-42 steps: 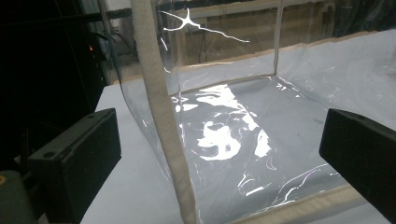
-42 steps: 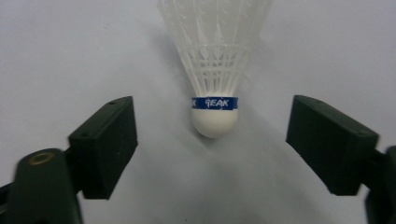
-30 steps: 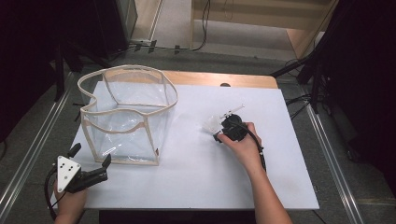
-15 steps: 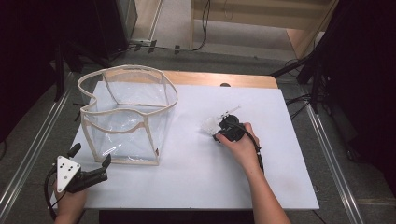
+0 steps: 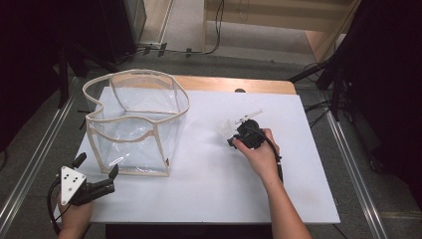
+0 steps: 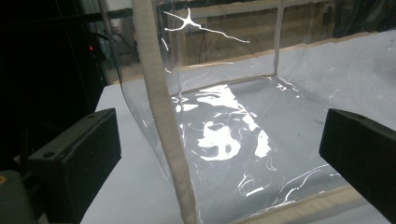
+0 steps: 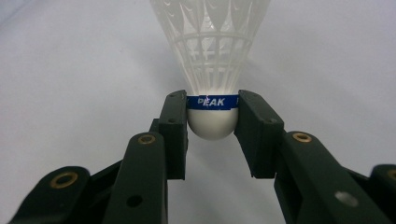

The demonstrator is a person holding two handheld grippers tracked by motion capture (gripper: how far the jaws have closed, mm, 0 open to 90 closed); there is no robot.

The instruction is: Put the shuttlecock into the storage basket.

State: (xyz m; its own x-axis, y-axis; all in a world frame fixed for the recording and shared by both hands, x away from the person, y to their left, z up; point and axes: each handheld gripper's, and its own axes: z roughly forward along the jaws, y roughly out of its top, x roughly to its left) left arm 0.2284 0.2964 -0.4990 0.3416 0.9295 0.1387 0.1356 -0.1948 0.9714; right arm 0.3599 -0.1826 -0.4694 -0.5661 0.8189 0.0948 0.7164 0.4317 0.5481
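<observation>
White laminate covers the counter (image 5: pixel 199 199), with a strip of bare wood along its far edge. On its left half stands the clear plastic bag with cream fabric trim (image 5: pixel 137 124), upright and open at the top, its walls glinting under the light; in the left gripper view its near corner seam rises between the two black jaws. The left gripper (image 5: pixel 94 174) rests at the near left corner of the counter, just beside the bag's base, its jaws spread wide with nothing pressed between them. The right gripper (image 5: pixel 233 137) sits right of the counter's middle, well apart from the bag, held low over the surface. Its jaws have just been closing and now clamp the white rounded cork base of a white plastic shuttlecock (image 7: pixel 212 56), the pads pressing on either side of the blue band printed "PEAK". The shuttlecock's mesh skirt points away from the hand, close over the counter.
</observation>
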